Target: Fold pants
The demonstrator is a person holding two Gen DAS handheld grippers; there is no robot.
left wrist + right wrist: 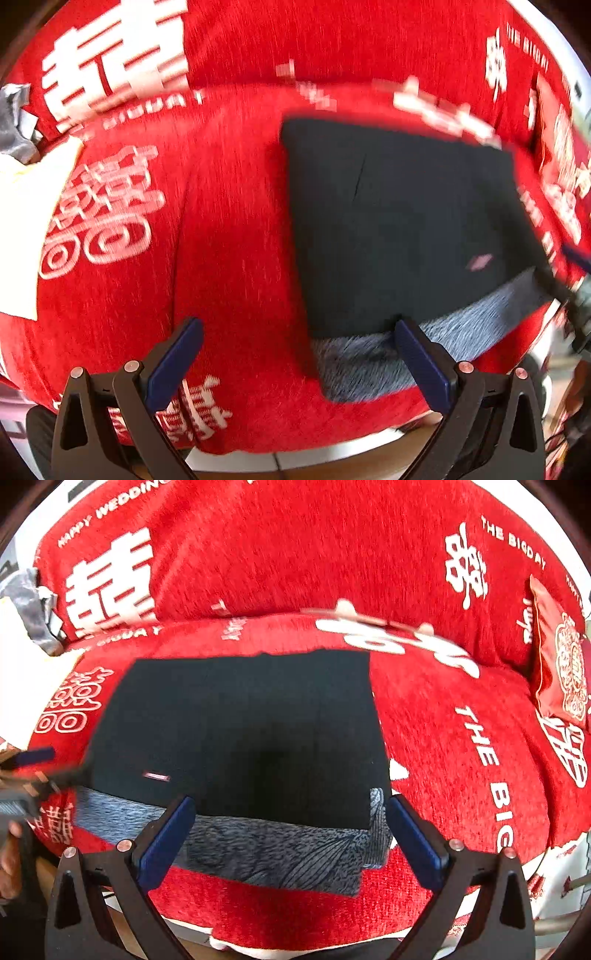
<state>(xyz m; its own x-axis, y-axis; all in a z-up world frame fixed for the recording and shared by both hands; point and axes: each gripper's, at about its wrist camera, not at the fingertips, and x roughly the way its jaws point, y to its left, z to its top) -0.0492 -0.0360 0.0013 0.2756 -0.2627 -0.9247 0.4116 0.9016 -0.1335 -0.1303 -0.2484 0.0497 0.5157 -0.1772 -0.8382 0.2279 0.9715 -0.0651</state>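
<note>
You are holding both grippers over a sofa draped in a red cover [280, 572] printed with white characters and lettering, and the pants [240, 731] are lying on the seat of that sofa, folded into a dark, roughly square block. Along the block's near edge a grey fleecy lining [280, 853] is showing, spilling out from under the dark layer toward the sofa's front edge.

Your left gripper [299, 354] is hovering with its blue-padded fingers [177, 354] spread wide and nothing between them; one pad is sitting over the bare red cover beside the pants, the other over the near left corner of the folded block, where the lining is showing. Whether that pad is touching the cloth cannot be told.

Your right gripper [288, 830] is likewise standing wide apart and empty, its fingers framing the near right part of the pants, above the grey lining.

A red embroidered cushion [561, 661] is leaning at the sofa's right end, well apart from the pants. At the sofa's left end, pale cloth [26, 221] and a grey crumpled fabric [16, 122] are lying.
</note>
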